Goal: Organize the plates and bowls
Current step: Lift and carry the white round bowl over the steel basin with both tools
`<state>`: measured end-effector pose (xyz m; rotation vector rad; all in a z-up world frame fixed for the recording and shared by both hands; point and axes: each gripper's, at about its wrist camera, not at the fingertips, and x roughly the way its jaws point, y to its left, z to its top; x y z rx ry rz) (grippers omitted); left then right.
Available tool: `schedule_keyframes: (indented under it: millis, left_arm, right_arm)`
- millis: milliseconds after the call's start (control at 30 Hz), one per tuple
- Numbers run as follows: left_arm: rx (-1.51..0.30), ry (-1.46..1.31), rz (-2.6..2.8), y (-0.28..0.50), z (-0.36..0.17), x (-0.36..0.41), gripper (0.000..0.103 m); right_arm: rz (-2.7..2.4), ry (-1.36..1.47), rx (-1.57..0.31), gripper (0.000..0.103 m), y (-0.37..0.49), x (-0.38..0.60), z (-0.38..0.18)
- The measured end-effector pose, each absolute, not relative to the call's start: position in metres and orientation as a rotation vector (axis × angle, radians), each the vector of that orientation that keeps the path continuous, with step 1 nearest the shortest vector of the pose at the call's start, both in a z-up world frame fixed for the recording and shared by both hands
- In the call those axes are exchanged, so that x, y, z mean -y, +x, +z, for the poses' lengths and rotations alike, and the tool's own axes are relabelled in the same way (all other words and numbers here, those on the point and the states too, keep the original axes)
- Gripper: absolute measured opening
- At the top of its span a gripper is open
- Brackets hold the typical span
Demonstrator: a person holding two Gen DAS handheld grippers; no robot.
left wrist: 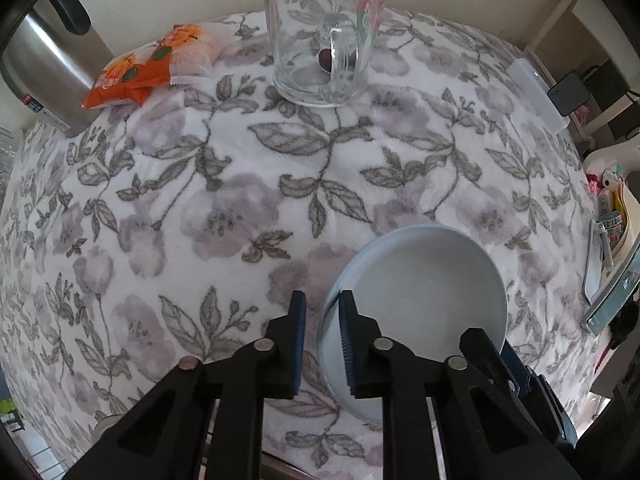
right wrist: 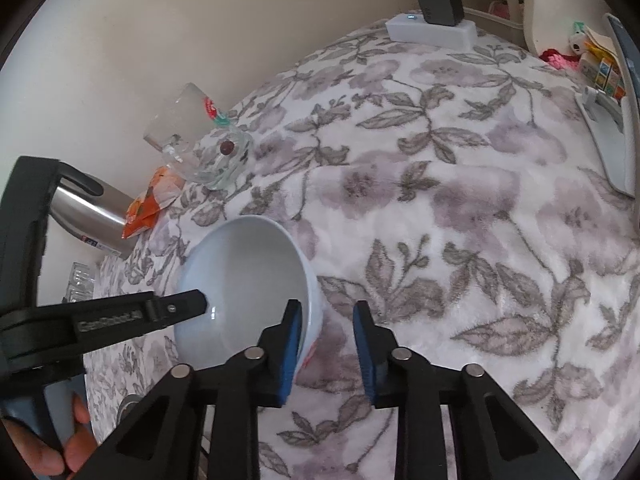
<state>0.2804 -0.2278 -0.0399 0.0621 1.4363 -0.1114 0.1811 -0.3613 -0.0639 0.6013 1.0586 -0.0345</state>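
A pale blue bowl (left wrist: pixel 424 280) sits on the floral cloth (left wrist: pixel 240 184), empty inside. My left gripper (left wrist: pixel 323 340) points straight down over the bowl's left rim, one pad outside and one inside, shut on the wall. From the right wrist view the same bowl (right wrist: pixel 248 272) lies low and left, with a left-gripper finger (right wrist: pixel 188 304) at its far rim. My right gripper (right wrist: pixel 326 340) straddles the near right wall. Its left pad lies against the inside. Cloth shows between the outer wall and its right pad, so it is open.
A glass mug (left wrist: pixel 326 40) with a dark round thing inside stands at the back. Orange snack packets (left wrist: pixel 148 68) and a steel flask (left wrist: pixel 48 64) lie back left. A white box (right wrist: pixel 432 32) with a black charger is back right. A person's hand (right wrist: pixel 60 444) holds the left gripper.
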Motion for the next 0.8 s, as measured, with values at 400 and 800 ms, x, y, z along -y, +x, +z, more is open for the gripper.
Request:
schedule_keyframes:
  millis: [400, 800]
  left_arm:
    - [-1.437, 0.074, -0.124, 0.281, -0.045, 0.235, 0.012]
    - [-1.397, -0.007, -0.164, 0.263, -0.012, 0.218, 0.012]
  right_arm:
    - [-0.001, 0.594, -1.056, 0.013, 0.182, 0.356, -0.062]
    - [0.023, 0.631, -1.035, 0.014, 0.167, 0.357, -0.044]
